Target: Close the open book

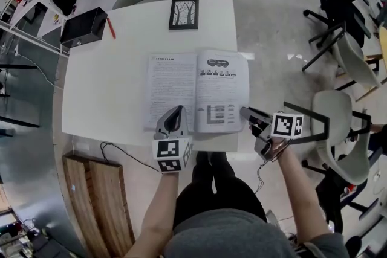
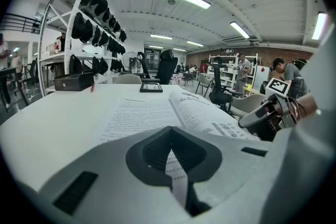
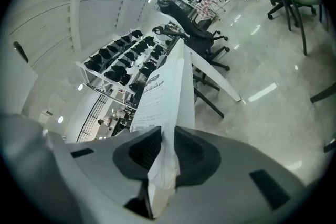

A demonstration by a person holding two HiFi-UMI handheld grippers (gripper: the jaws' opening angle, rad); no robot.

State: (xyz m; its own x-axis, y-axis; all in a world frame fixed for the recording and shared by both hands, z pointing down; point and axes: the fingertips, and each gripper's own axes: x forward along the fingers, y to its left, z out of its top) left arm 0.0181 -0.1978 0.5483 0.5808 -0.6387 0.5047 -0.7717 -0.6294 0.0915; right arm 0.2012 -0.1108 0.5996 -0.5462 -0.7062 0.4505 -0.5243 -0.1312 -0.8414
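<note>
An open book lies flat on the white table, printed pages up. My left gripper rests on the lower corner of the left page near the spine. In the left gripper view its jaws are shut, with a strip of that page between them. My right gripper is at the book's lower right edge. In the right gripper view its jaws pinch the right-hand pages, which stand edge-on between the pads. The right gripper also shows in the left gripper view.
A framed picture stands at the table's far edge, with a black box and a red pen at the far left corner. A cable hangs at the near edge. A wooden bench sits lower left, chairs to the right.
</note>
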